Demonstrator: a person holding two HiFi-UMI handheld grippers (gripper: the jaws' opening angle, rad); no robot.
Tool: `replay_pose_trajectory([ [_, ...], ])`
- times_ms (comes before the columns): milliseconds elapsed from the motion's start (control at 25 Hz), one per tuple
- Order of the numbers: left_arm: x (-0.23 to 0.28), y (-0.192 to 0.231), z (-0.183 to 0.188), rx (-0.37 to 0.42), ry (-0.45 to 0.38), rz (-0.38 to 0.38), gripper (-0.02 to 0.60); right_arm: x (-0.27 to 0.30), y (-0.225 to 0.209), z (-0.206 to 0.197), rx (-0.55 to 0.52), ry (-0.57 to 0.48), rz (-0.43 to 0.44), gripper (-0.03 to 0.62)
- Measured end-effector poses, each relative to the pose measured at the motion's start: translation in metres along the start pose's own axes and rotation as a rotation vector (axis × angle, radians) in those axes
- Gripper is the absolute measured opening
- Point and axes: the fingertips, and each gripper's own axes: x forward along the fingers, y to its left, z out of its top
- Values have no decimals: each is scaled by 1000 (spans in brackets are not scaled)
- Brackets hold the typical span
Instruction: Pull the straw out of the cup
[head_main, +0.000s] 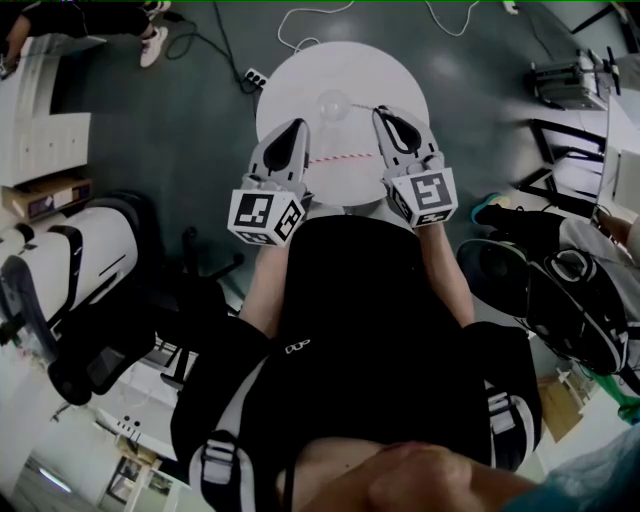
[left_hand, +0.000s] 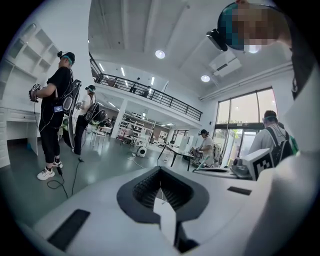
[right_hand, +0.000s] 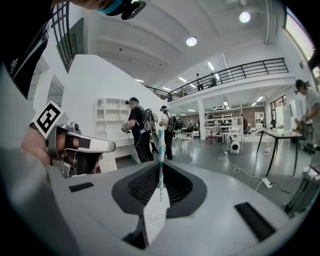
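A clear cup stands on the round white table, between and just beyond the two gripper tips. My right gripper is shut on a thin teal-and-white striped straw. The straw stands upright from the pads into open air, with no cup around it. My left gripper hovers left of the cup, apart from it. Its jaws are shut with nothing between them. The right gripper view shows the left gripper's marker cube at its left edge.
A thin red-and-white striped line lies across the table between the grippers. A power strip and cables lie on the floor behind the table. Bags sit at the right, white shelves at the left. Several people stand around the hall.
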Motion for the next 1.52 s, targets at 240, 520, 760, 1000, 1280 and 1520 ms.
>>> replay_pose_trajectory([
  [240,-9,-7,18,14,-81,48,9,-29,-13,23,86,-113,-27,37],
  [520,-19,-7,27,4,-141,78,9,-37,-18,27,92,-139,-14,35],
  [760,-20,-12,25,-17,-138,67,9,-37,-15,27,90,-134,-1,35],
  [1000,-23,-10,24,-10,-137,69,9,-36,-10,27,79,-131,6,35],
  [1280,-21,-9,17,-31,-119,61,9,-37,-9,27,76,-126,6,35],
  [1520,-20,-11,17,-35,-119,47,9,-36,-5,26,69,-121,17,35],
])
